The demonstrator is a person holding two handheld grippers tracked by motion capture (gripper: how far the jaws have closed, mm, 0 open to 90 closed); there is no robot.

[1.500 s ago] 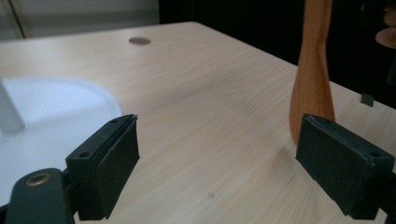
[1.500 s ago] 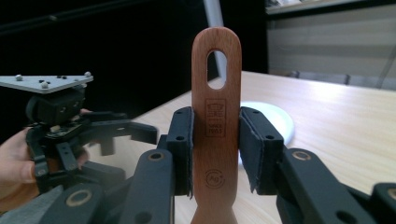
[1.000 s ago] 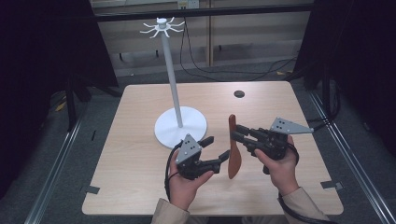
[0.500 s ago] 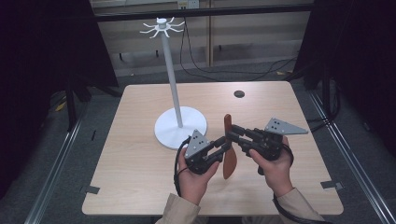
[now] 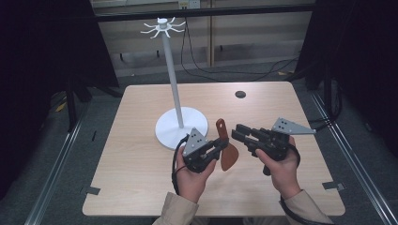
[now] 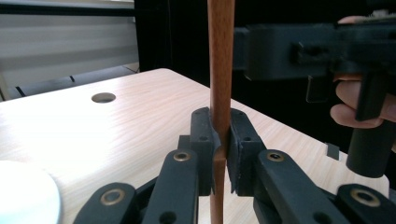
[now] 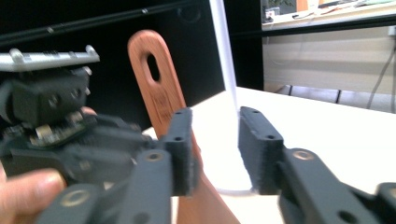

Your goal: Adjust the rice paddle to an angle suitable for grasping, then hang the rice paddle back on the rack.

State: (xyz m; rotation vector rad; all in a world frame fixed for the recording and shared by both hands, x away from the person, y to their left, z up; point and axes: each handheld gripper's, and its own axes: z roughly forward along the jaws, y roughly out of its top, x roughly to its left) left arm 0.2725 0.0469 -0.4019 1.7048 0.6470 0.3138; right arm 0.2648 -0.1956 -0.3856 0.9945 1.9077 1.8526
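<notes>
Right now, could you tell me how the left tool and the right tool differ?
The left tool has just been closing and now pinches the wooden spatula by its handle; the right tool stands open with nothing between its jaws. In the high view the left points right, the right points left. Both are black and hand-held.

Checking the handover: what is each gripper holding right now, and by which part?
The left gripper clamps the wooden spatula on its handle, just above the blade. The right gripper stands open, holding nothing.

no readable text anywhere, faint engraved mark on the wooden spatula (image 7: 161, 100) handle below its hanging slot, too blurred to read, no labels, numbers or signs
</notes>
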